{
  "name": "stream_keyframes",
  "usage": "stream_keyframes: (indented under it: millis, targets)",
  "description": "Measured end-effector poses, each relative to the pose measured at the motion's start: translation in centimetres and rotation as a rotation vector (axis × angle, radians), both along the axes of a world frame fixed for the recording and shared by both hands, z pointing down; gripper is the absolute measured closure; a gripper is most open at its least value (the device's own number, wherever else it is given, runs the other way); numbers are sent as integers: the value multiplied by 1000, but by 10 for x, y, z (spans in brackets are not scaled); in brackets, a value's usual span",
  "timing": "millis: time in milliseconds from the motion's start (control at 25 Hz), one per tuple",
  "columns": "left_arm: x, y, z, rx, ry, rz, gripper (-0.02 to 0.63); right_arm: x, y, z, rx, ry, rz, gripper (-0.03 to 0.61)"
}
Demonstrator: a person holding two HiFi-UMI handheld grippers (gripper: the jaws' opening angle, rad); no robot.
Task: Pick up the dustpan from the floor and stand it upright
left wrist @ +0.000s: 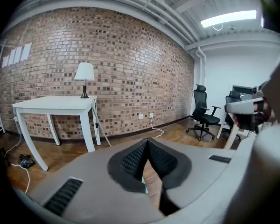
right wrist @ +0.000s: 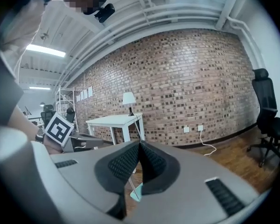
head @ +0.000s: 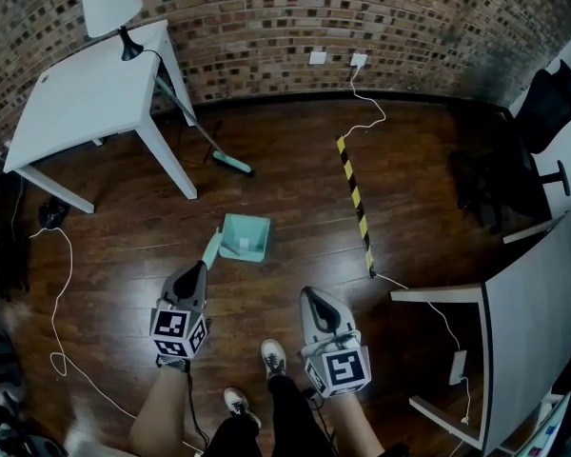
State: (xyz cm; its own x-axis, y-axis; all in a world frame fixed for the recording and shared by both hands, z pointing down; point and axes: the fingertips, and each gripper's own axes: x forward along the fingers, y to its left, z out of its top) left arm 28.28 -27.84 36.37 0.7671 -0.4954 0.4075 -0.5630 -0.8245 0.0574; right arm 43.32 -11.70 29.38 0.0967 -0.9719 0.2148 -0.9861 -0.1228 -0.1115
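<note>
Head view: the teal dustpan (head: 245,238) sits on the wood floor (head: 295,198), between the white table (head: 95,98) and the striped tape (head: 355,198), its handle running toward the tips of the left gripper (head: 201,267). Left gripper view: its 2 jaws are closed tip to tip, with a teal sliver showing in the gap below them. Right gripper view: the right gripper (right wrist: 139,146) is closed too, on nothing.

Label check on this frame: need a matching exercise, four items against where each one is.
Things:
1. dustpan
2. broom
3. lamp
4. striped tape

Places:
A. standing on the white table
B. lying flat on the floor
C. handle in the shut left gripper
D. stick leaning against the table, head on the floor

Pairs: 1-C, 2-D, 3-A, 4-B
</note>
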Motion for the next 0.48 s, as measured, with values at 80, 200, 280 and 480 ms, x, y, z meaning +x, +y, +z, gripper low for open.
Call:
stream_keyframes:
  millis: [80,200,280,480]
  targets:
    - [-17,8,-33,30,44,-3,611,-8,4,-25,35,12,5,591]
    - [-41,28,-83,92,87,10,611,-22,16,-65,86,11,26,591]
    - [-45,45,-118,147,118,44,611,-29,25,-95,131,27,46,591]
    - [-74,99,-203,240,189,106,612,-79,55,-176,216,97,34,591]
